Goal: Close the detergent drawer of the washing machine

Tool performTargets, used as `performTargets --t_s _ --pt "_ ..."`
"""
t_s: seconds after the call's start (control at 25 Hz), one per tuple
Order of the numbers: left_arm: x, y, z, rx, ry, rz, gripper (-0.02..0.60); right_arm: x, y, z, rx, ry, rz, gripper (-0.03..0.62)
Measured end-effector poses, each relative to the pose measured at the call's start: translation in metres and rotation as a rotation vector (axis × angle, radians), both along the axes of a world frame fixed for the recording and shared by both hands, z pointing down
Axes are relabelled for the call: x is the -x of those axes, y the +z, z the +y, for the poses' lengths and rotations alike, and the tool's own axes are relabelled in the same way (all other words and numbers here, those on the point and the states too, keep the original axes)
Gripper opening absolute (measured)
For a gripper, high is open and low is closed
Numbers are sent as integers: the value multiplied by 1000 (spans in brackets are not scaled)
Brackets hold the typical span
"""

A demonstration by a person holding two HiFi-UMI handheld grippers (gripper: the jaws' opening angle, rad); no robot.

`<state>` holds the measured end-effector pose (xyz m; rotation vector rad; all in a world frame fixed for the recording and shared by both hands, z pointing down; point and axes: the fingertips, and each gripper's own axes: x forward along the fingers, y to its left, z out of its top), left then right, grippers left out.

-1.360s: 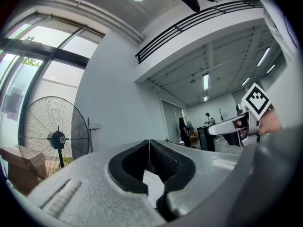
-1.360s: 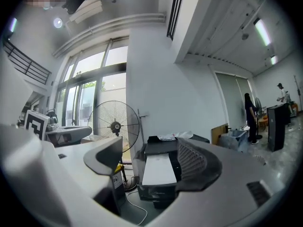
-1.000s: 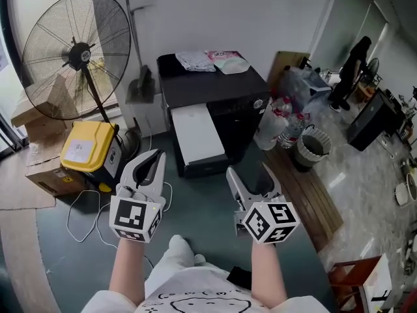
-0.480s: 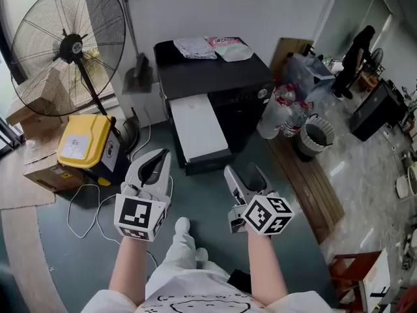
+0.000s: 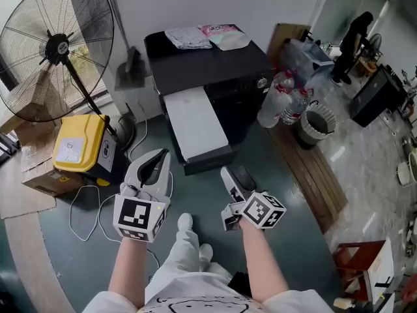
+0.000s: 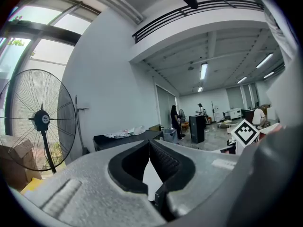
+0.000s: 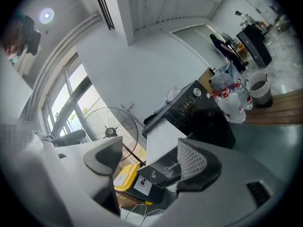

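Could jam or skew the long white black-fronted drawer [image 5: 195, 126], pulled well out of the black box-shaped washing machine [image 5: 215, 70], by pushing on one corner, or miss its front altogether from well short of it. Counts one drawer, one machine, one black standing fan [image 5: 55, 49] and two tongs: left tongs [image 5: 158, 158] pressed together and empty, right tongs [image 5: 234, 175] spread on nothing.

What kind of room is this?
Probably a big workshop or testing hall, not a home. A black washing machine stands out in the open, next to a huge standing fan and a cardboard box.
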<state>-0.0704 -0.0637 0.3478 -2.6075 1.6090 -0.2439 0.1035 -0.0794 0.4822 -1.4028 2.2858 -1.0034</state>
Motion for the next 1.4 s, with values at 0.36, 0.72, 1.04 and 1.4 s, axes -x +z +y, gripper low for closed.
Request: performTargets --t_s 0.36,0.72,1.04,1.4 --pt "-6 25 -16 36 22 -13 17 22 54 -13 52 -50 -92 359" --pt "0 50 -26 73 36 -22 17 42 104 -29 78 -75 -235 359" --pt "0 74 -38 121 57 -35 17 52 126 -45 50 -125 -357 359" --pt "-8 83 -54 88 88 -56 17 52 137 -59 -6 -180 -414 359"
